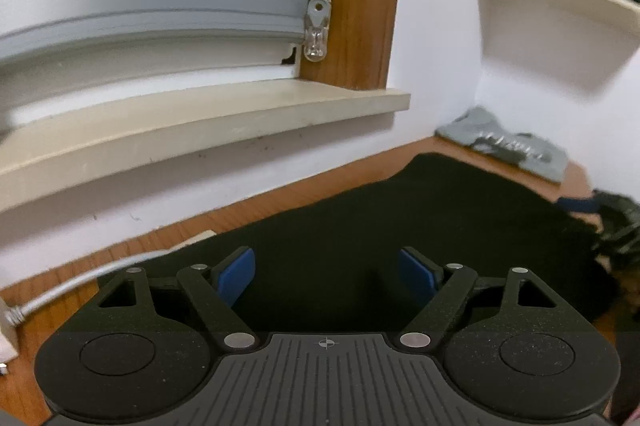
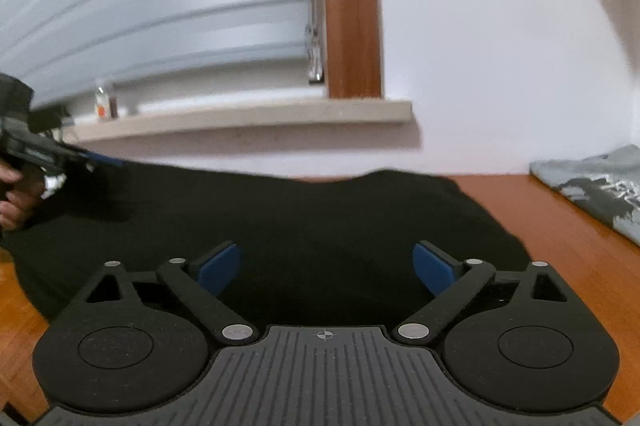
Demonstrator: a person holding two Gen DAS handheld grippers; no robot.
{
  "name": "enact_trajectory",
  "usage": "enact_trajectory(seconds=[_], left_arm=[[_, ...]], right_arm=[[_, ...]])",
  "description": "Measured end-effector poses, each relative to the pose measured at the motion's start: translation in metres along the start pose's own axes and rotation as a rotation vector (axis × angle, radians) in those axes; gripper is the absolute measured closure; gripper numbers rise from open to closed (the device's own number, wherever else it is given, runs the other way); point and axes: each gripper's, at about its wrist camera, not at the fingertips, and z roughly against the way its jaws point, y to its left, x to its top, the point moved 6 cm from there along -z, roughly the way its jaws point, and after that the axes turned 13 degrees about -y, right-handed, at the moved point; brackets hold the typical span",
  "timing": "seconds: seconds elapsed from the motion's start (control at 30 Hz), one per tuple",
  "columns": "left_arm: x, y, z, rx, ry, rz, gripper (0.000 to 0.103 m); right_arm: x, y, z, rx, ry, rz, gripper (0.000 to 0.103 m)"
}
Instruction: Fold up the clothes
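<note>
Left claw point(image 1: 327, 274): yours is spread wide, empty, hovering over the black garment point(image 1: 400, 226) at lower centre of the frame.
Right claw point(image 2: 327, 268): also wide apart, gripping nothing, above the same cloth.
Black garment: spread on the wooden bench point(image 2: 560, 226), filling the lower middle of both views; no fold shows yet.
Grey printed shirt point(image 2: 600, 186): at the right edge, apparently folded already.
Progress: one piece looks done; you have the black one left.
Writing: the shirt's print is too blurred to read.
</note>
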Motion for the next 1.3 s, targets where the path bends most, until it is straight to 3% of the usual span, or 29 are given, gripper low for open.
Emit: enact_trajectory(seconds=[0.13, 0.27, 0.43, 0.57, 1.3], left_arm=[[-0.007, -0.003, -0.004, -0.046, 0.017, -0.001, 0.018], [-0.016, -0.008, -0.013, -0.048, 0.090, -0.032, 0.018], [-0.019, -0.012, -0.014, -0.055, 0.099, -0.054, 0.016], [-0.019, -0.014, -0.012, -0.067, 0.090, -0.054, 0.001], [-0.018, -0.012, -0.008, -0.083, 0.068, -0.004, 0.000]], right_arm=[[-0.010, 0.014, -0.011, -0.030, 0.061, -0.013, 0.009], [-0.014, 0.016, -0.017, -0.066, 0.105, -0.011, 0.004], [-0.019, 0.016, -0.022, -0.094, 0.156, -0.033, 0.004], [-0.021, 0.017, -0.022, -0.101, 0.157, -0.023, 0.004], [-0.019, 0.014, -0.019, -0.092, 0.146, -0.046, 0.004]])
